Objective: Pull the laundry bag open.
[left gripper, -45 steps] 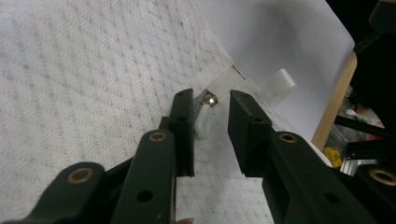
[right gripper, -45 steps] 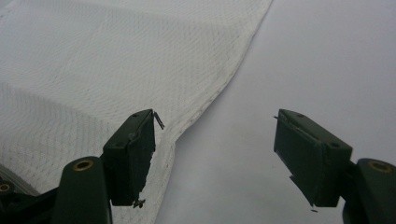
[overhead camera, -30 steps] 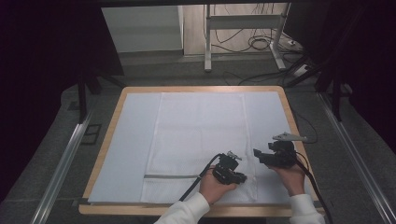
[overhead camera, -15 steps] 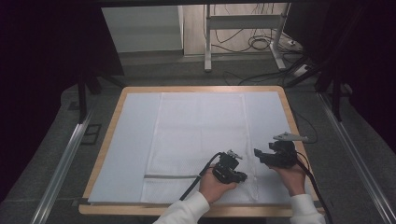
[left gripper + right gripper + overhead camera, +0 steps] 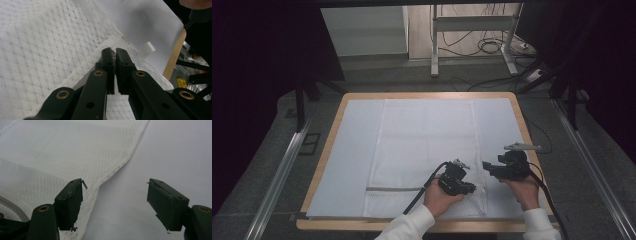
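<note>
towel (image 5: 427,150): lies flat on the sheet (image 5: 354,150), centre of the frame
sheet: covers the table (image 5: 324,224), lower middle
left gripper (image 5: 472,188): on the towel's lower right part
right gripper (image 5: 486,166): just right of the towel's right edge, over the sheet

White sleeves (image 5: 412,227); black, brass-screwed tools

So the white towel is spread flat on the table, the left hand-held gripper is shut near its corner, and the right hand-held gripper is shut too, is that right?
Not quite. The right hand-held gripper is open, its jaws wide apart over the towel edge, as the right gripper view shows. The left hand-held gripper is shut.
</note>
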A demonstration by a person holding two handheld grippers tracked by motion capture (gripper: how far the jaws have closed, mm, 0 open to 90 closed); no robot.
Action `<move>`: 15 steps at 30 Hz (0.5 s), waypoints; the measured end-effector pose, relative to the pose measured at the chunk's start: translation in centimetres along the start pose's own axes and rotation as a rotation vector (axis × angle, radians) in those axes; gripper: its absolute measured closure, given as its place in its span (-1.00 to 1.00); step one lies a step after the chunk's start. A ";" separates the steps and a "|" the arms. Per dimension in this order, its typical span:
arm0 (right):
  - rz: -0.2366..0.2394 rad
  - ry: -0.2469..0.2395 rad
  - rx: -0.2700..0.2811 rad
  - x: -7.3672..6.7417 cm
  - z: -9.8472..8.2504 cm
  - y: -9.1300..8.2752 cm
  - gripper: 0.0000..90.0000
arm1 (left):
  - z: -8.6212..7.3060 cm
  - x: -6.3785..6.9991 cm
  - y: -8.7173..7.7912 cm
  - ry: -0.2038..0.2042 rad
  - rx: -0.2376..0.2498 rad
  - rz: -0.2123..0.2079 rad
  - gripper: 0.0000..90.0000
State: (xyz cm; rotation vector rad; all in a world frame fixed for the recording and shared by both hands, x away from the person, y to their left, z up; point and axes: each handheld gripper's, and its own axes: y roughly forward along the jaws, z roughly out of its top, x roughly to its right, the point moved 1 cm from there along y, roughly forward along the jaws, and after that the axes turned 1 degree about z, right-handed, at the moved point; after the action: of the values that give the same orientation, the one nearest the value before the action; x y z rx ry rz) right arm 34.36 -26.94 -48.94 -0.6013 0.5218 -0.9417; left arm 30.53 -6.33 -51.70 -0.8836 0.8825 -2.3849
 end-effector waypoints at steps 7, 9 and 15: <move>-0.014 0.004 -0.018 0.1 0.0 0.0 -0.39 | 0.0 -0.4 -0.8 -0.023 0.031 -0.023 0.93; -0.012 0.003 -0.018 0.2 0.0 -0.1 -0.40 | 0.0 -0.5 -1.0 -0.025 0.037 -0.025 0.93; -0.008 0.000 -0.010 0.1 0.0 -0.3 -0.50 | -0.1 -0.9 -2.2 -0.038 0.059 -0.031 0.93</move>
State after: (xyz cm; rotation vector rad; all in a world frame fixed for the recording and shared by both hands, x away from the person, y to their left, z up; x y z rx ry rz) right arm 34.24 -27.21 -48.74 -0.6129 0.5253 -0.9469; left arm 30.71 -4.21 -50.60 -0.9223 0.7850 -2.3996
